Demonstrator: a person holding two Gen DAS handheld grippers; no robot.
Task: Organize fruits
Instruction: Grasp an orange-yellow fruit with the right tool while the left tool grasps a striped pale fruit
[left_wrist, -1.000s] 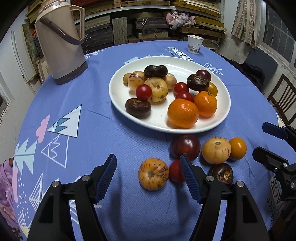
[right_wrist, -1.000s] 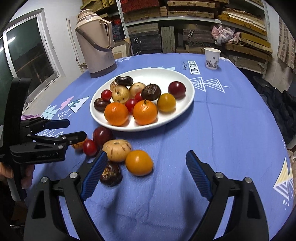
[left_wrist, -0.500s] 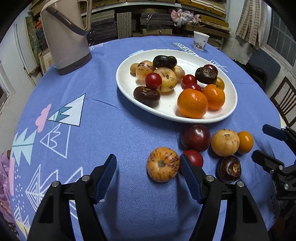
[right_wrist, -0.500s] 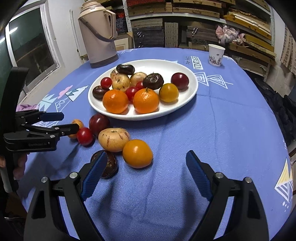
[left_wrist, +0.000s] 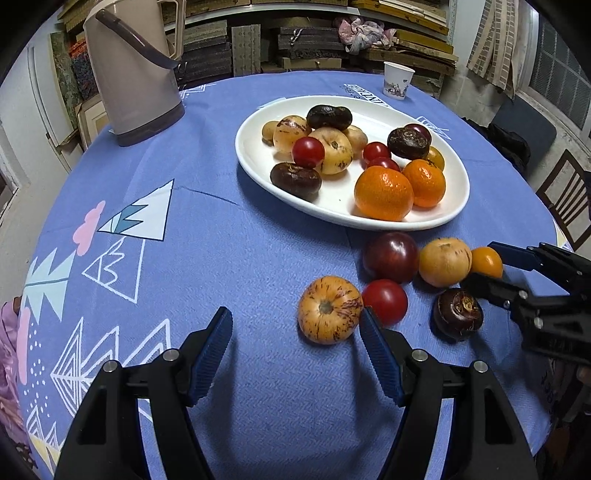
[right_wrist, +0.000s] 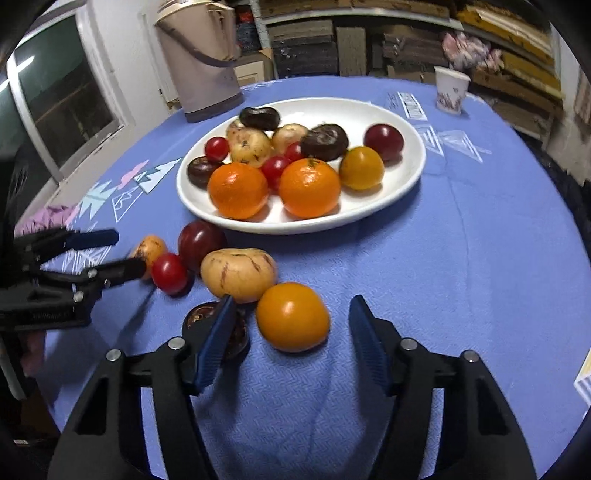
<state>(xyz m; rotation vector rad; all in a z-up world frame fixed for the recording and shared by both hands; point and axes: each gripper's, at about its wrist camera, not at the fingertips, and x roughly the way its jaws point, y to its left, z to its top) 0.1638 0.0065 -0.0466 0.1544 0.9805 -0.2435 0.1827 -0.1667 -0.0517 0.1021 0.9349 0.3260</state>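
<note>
Right tool (right_wrist: 288, 339) has just been closing around the orange tomato (right_wrist: 292, 316) near the bench's (right_wrist: 480, 240) front edge, pads not touching yet; left tool (left_wrist: 295, 354) gapes, released, beside a striped fruit (left_wrist: 330, 309).

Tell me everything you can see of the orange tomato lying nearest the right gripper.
The orange tomato is round, smooth and glossy, yellow-orange, with no stem showing. It lies on the blue tablecloth, off the plate, against the striped yellow fruit behind it. It sits between the right gripper's fingers, which have just been closing; neither visibly touches it.
</note>
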